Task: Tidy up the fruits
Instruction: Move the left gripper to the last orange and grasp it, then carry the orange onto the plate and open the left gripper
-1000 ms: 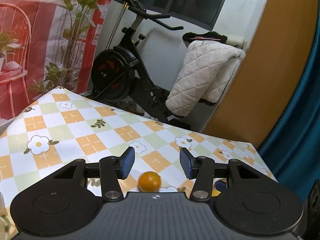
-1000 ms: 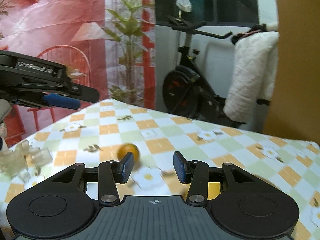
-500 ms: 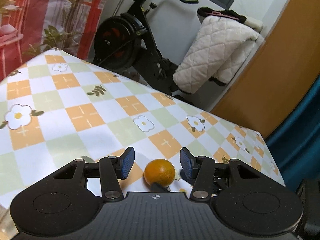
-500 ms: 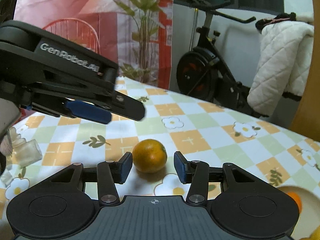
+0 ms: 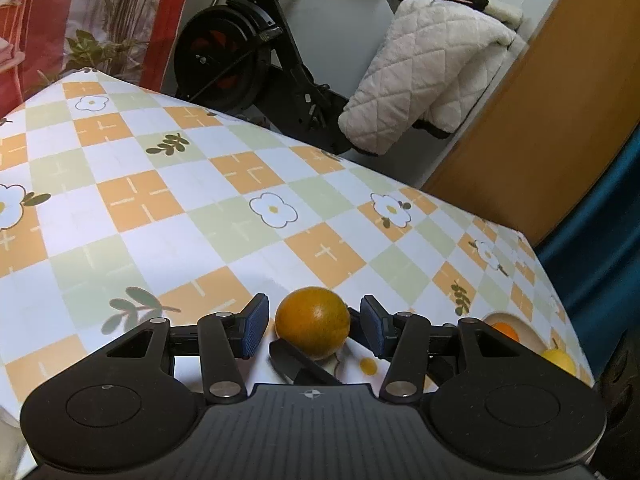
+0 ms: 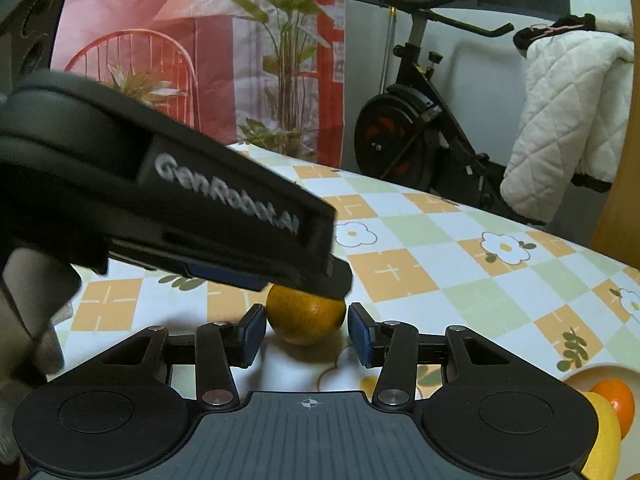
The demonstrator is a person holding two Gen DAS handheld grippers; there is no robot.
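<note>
Round orange fruit (image 5: 312,322) sits on the checkered floral tablecloth (image 5: 168,216), between the spread fingers of both grippers. Left gripper (image 5: 312,330): released, pads either side, not touching. Right gripper (image 6: 306,334): likewise released, straddling the fruit. Cream bowl (image 6: 596,372) with other fruit sits at right.

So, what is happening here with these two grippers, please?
A person holds two grippers over a table with a checked cloth. Both the left gripper and the right gripper are open, and one orange sits on the cloth between the fingers of each. Neither has closed on it yet. In the right wrist view the left gripper's body hangs just above the orange. A plate with more fruit is at the right.
</note>
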